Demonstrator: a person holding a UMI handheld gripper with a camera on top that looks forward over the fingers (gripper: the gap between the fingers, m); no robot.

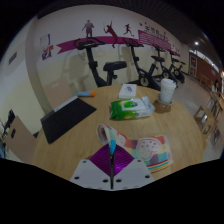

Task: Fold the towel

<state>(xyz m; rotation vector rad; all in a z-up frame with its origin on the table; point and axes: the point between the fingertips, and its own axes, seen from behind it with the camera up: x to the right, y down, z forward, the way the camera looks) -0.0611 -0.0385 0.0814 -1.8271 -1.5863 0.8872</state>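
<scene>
My gripper (111, 170) sits low over a round wooden table (80, 135). One towel (147, 149) on it: patterned, pink/green/white, lying just ahead and to the right of my fingers. One narrow end of the towel runs in between the purple pads (100, 168), and my fingers look clenched on that bunched blue-white tip, though the view is too tight there to be sure both pads press on it. The towel's long axis runs from my fingertips out to the right and slightly away, so it points diagonally across the near part of the table; the far end lies flat, the near end is gathered and lifted into the claw. Other counts: one black rectangular mat (66, 117) on the left side of the table, one green-and-white wipes pack (131, 108) near the middle, one small flat white packet (128, 91) beyond it, one white roll (167, 91) standing upright at the far right edge, one small orange thing (92, 93) at the far edge, too small to identify. Beyond the table: two exercise bikes (103, 62), one at centre and one further right. Wall behind carries one magenta band (110, 41) with dark athlete silhouettes.
</scene>
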